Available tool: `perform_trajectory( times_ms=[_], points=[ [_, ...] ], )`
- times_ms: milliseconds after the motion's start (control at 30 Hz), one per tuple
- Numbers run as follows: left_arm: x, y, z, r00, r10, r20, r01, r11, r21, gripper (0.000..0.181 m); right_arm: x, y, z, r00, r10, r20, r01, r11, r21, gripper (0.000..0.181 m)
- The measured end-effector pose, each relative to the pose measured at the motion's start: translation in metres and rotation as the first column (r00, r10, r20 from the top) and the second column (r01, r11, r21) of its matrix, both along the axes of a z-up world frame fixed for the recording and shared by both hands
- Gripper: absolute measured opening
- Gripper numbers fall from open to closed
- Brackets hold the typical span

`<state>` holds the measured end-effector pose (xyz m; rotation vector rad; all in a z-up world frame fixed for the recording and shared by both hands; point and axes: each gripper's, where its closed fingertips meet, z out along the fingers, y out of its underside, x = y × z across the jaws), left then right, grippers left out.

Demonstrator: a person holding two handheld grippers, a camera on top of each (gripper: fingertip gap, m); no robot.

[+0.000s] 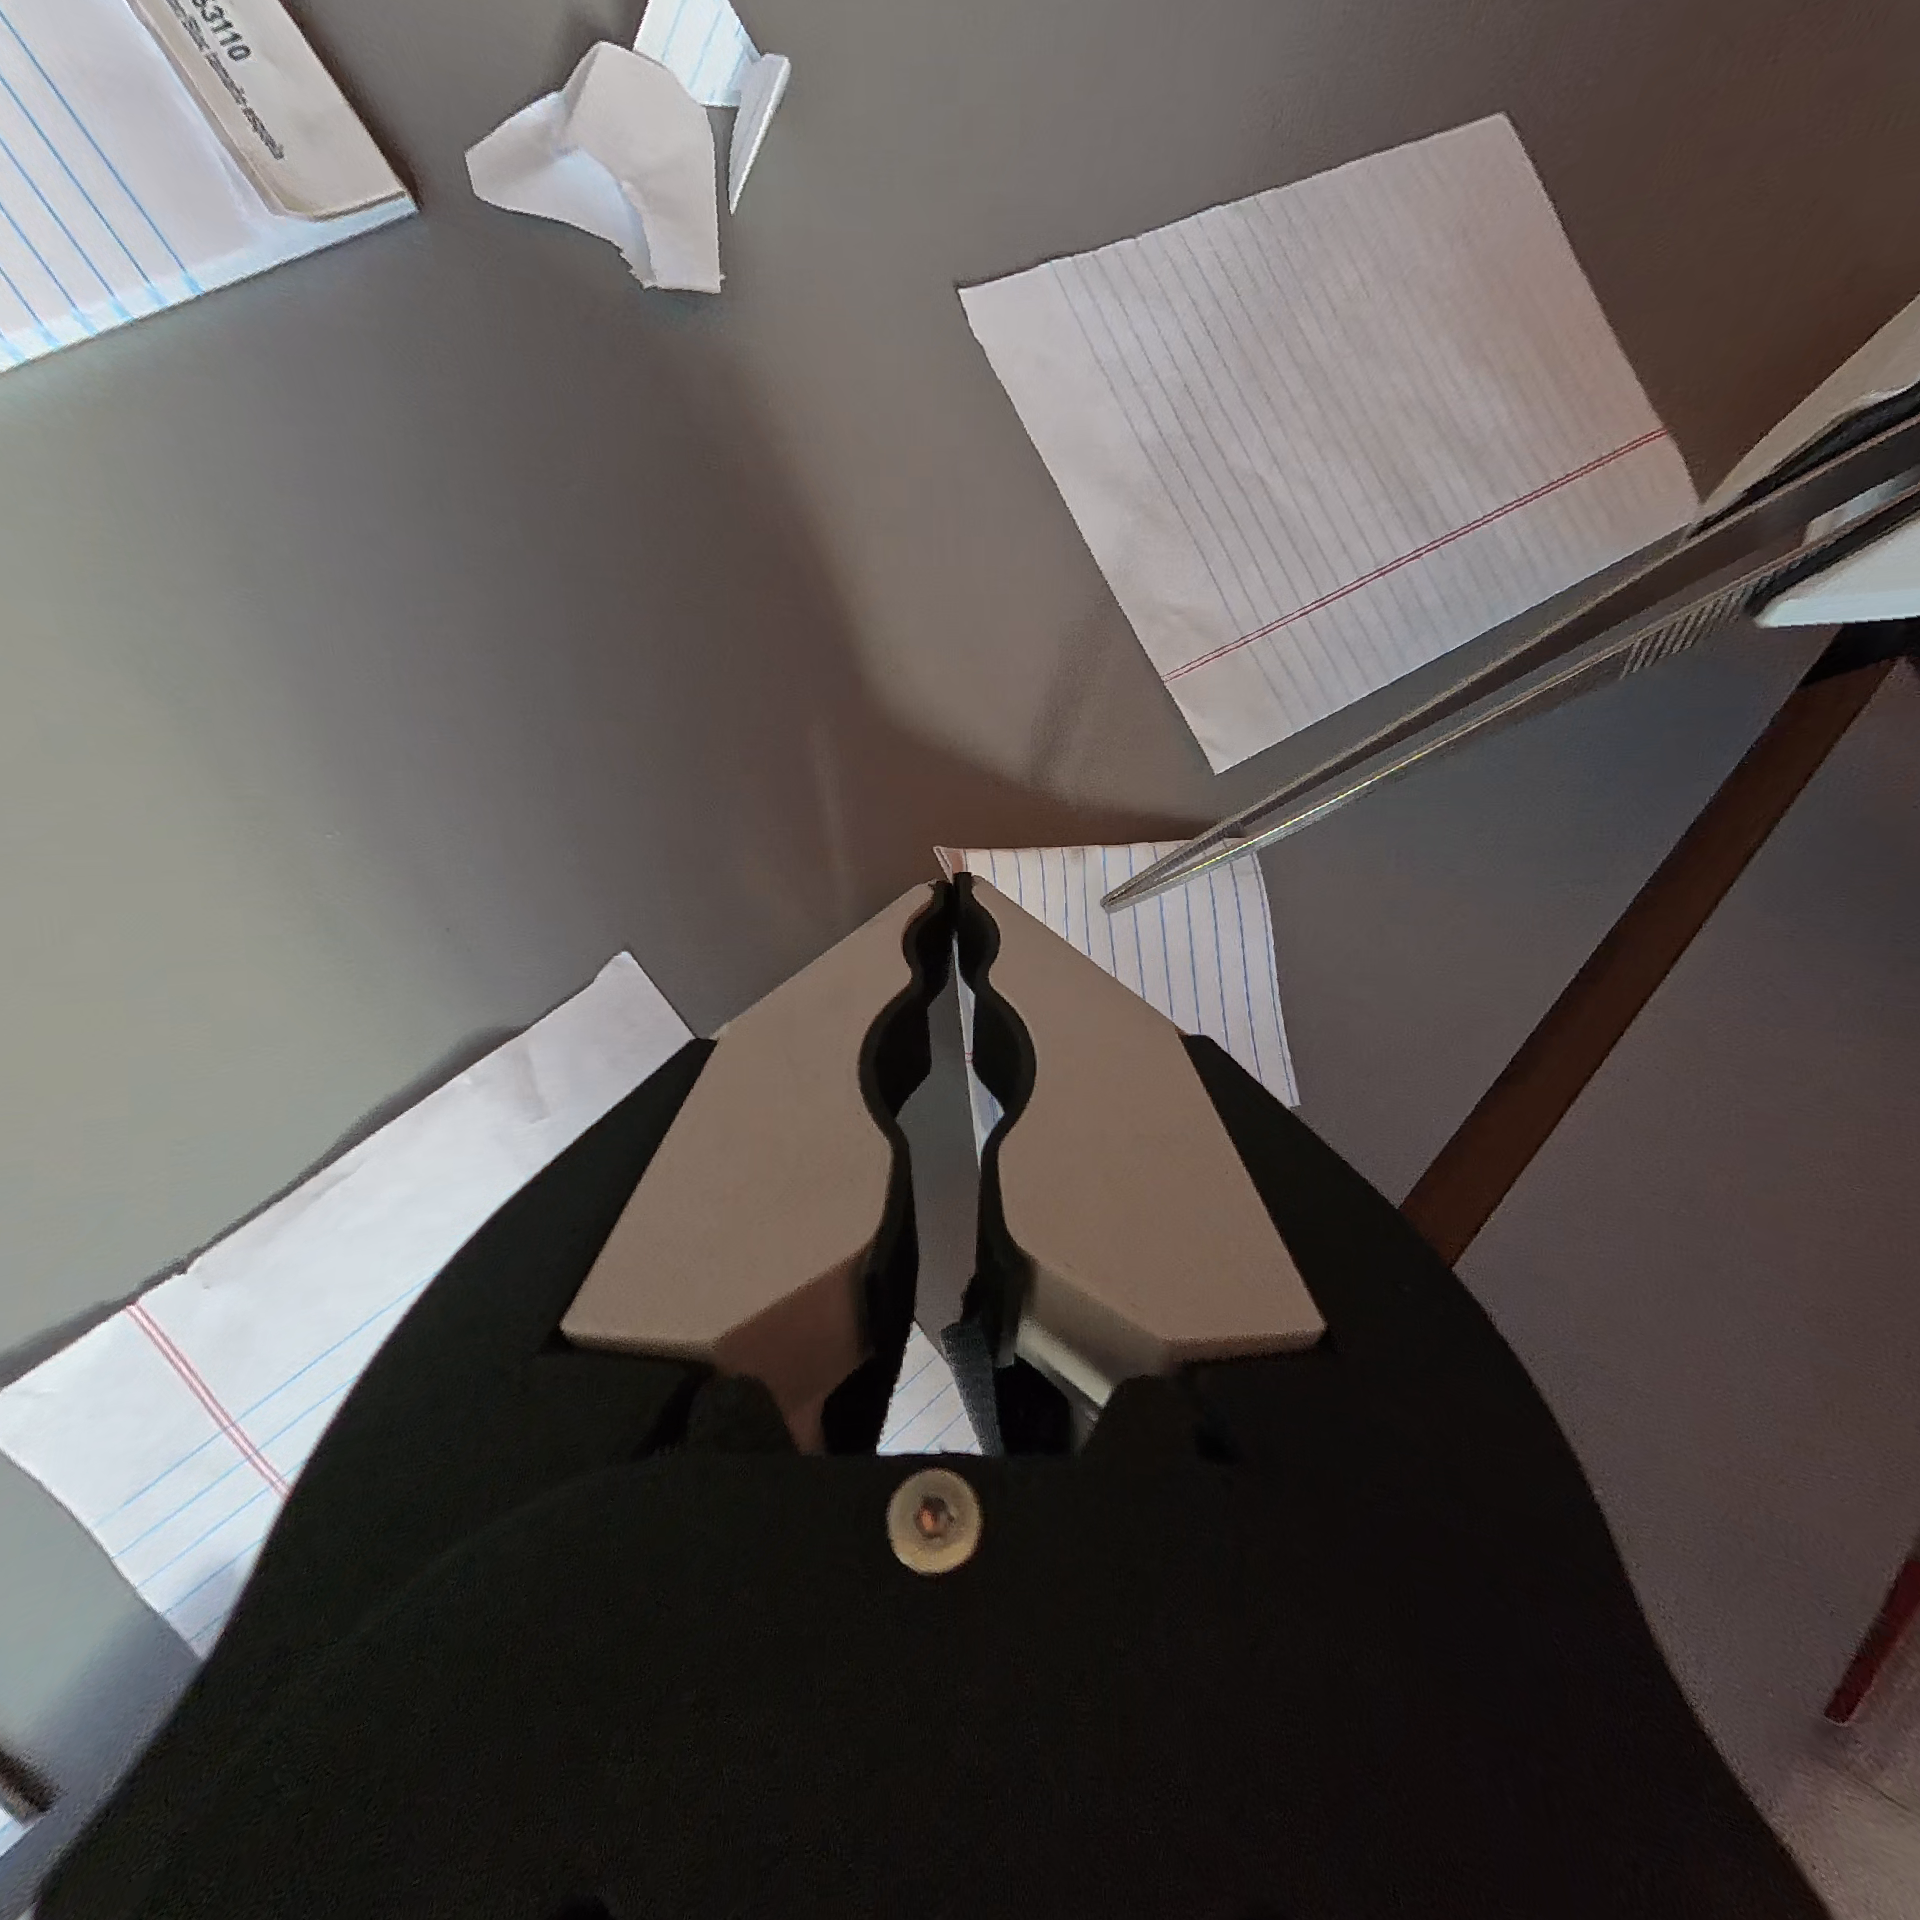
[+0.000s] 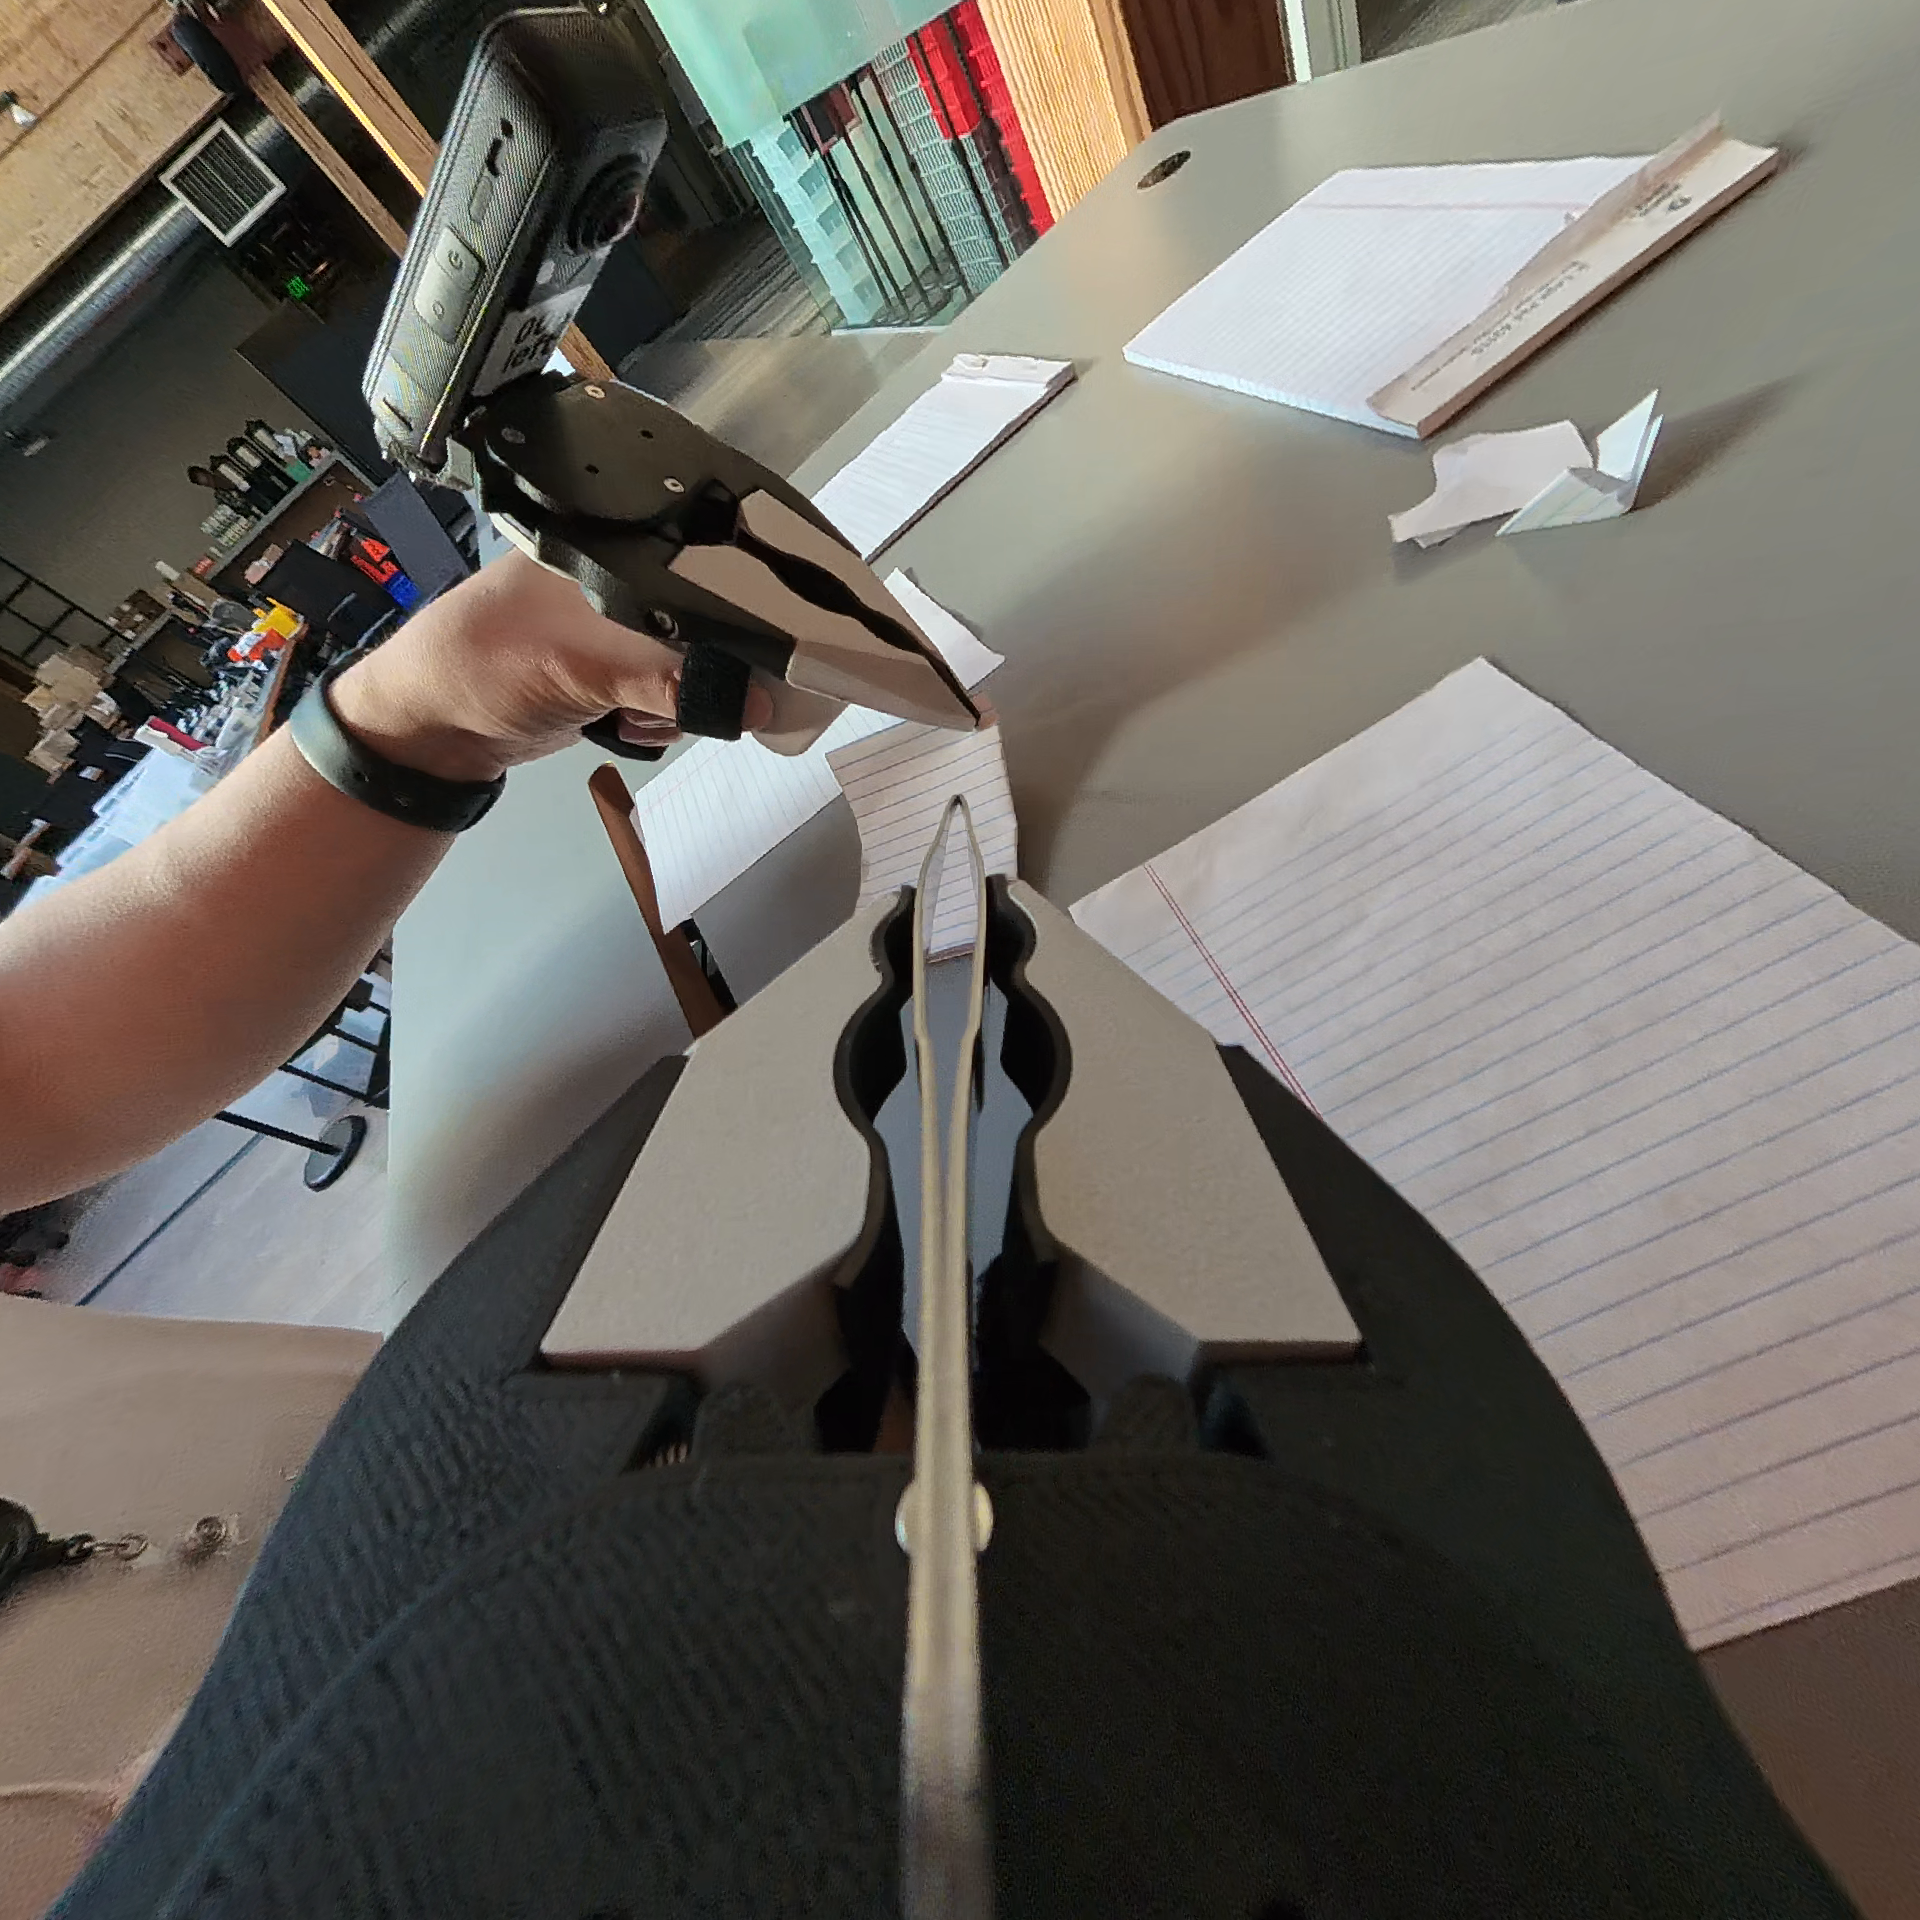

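Paper scrap pinched in left gripper; right gripper clamps tweezers (tips hovering near scrap), tabletop below.

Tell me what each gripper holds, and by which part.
Left gripper: small lined paper piece, pinched at its top corner. Right gripper: metal tweezers, clamped along the shaft, tips free.
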<state>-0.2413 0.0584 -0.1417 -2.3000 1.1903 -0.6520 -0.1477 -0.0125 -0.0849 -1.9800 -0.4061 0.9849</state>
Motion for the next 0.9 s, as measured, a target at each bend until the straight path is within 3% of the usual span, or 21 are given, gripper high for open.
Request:
perform_trajectory(
  times_ms=[100, 433, 633, 800, 900],
  points=[
    [-0.002, 0.003, -0.001, 0.999, -0.001, -0.041, 0.003, 0.998, 0.056, 0.000, -0.001, 0.006, -0.009, 0.994, -0.014, 0.112, 0.016, 1.000, -0.012, 0.011],
    [0.014, -0.014, 0.010, 0.999, -0.031, 0.018, 0.029, 0.995, 0.093, 0.000, 0.001, 0.013, -0.022, 0.997, -0.070, -0.012, 0.069, 0.995, -0.073, 0.012],
    [0.010, -0.008, 0.008, 0.999, 0.019, 0.034, -0.024, 0.986, 0.162, 0.000, -0.004, -0.001, -0.015, 0.993, -0.098, 0.063, 0.096, 0.995, 0.035, 0.012],
    [0.000, -0.005, 0.005, 0.997, 0.065, 0.039, -0.071, 0.983, 0.167, 0.000, 0.011, -0.014, 0.025, 0.994, -0.084, -0.065, 0.089, 0.994, 0.069, 0.011],
    [-0.006, -0.008, 0.008, 0.992, 0.100, 0.073, -0.110, 0.982, 0.152, 0.000, 0.018, -0.015, 0.057, 0.998, -0.064, -0.015, 0.066, 0.986, 0.151, 0.011]
  ],
)
